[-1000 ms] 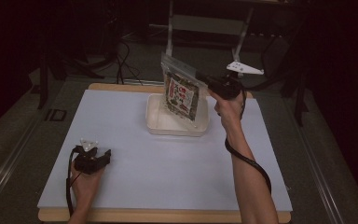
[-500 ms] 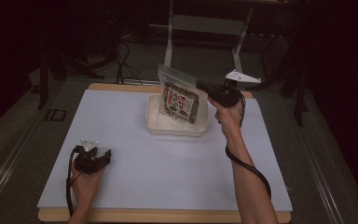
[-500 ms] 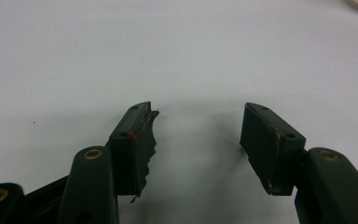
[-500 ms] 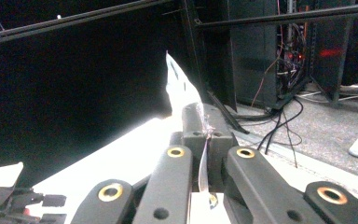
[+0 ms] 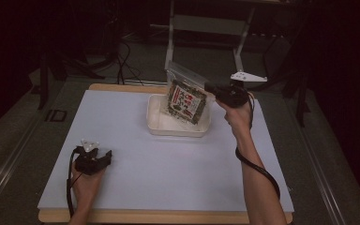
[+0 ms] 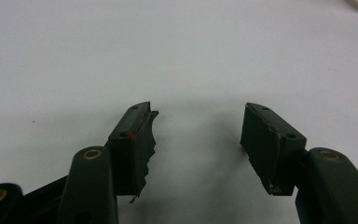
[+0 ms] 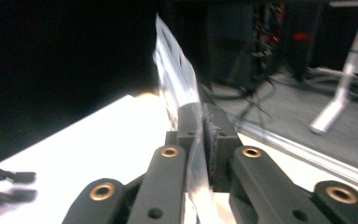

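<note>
A clear plastic bag (image 5: 186, 100) with a red-and-white label and dark contents hangs tilted over a white tray (image 5: 176, 131) at the table's far middle, its lower end down inside the tray. My right gripper (image 5: 209, 87) pinches the bag's upper right edge. In the right gripper view the clear film (image 7: 175, 79) runs between the pads of my right gripper (image 7: 204, 126); the jaws have just been opening slightly but still press on it. My left gripper (image 5: 107, 157) rests on the table at the near left, open, with nothing between the jaws of the left gripper (image 6: 198, 135).
The white tabletop (image 5: 168, 178) spreads between the tray and the near edge. A metal stand (image 5: 206, 28) and cables on the floor (image 5: 122, 61) lie beyond the far edge. The right gripper's cable (image 5: 258, 168) hangs along the forearm.
The right gripper has come down a little with the bag, so the bag's lower end sits deeper in the tray. The left gripper has not moved.
</note>
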The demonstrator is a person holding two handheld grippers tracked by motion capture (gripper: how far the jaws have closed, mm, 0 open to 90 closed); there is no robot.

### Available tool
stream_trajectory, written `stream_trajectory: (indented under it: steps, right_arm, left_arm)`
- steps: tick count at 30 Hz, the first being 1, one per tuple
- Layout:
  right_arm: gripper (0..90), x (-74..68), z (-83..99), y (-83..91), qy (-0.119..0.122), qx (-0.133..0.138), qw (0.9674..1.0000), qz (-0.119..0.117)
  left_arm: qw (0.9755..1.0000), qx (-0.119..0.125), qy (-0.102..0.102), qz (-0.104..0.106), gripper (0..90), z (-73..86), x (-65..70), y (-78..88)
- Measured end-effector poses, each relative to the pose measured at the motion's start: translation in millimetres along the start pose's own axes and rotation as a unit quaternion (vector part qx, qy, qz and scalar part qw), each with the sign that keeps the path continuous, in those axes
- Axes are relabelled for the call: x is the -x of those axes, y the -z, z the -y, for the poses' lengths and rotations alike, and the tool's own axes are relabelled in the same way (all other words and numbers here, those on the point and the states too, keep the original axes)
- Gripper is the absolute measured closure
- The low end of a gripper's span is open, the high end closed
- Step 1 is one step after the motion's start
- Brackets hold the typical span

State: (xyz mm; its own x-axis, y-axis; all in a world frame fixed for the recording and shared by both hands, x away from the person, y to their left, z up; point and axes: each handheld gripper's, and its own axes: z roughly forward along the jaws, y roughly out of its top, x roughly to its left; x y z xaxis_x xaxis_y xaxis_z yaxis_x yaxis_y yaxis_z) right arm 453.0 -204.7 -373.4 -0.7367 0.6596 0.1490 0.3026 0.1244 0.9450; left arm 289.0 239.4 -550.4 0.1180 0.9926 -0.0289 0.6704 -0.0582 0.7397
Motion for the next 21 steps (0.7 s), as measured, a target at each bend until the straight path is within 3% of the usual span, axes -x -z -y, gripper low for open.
stream_trajectory:
  steps: [3,10,13,21]
  right_arm:
    - [78.4,4.1,2.4,0.7,-0.003,-0.009,0.9999,0.013]
    - [52.7,10.9,7.7,0.8,-0.024,-0.015,0.9989,0.037]
    - [44.7,11.5,7.2,1.1,-0.017,-0.031,0.9982,0.049]
    - [31.7,13.3,9.5,3.1,-0.015,-0.047,0.9962,0.072]
  left_arm:
    - [1.0000,-0.001,0.002,0.001,43.7,0.0,-0.2,-0.2]
    - [1.0000,0.000,0.001,0.000,43.6,0.0,-0.1,-0.2]
    - [1.0000,0.000,0.001,0.000,43.7,0.0,-0.1,-0.2]
    - [1.0000,0.000,0.001,0.001,43.6,0.0,-0.1,-0.2]
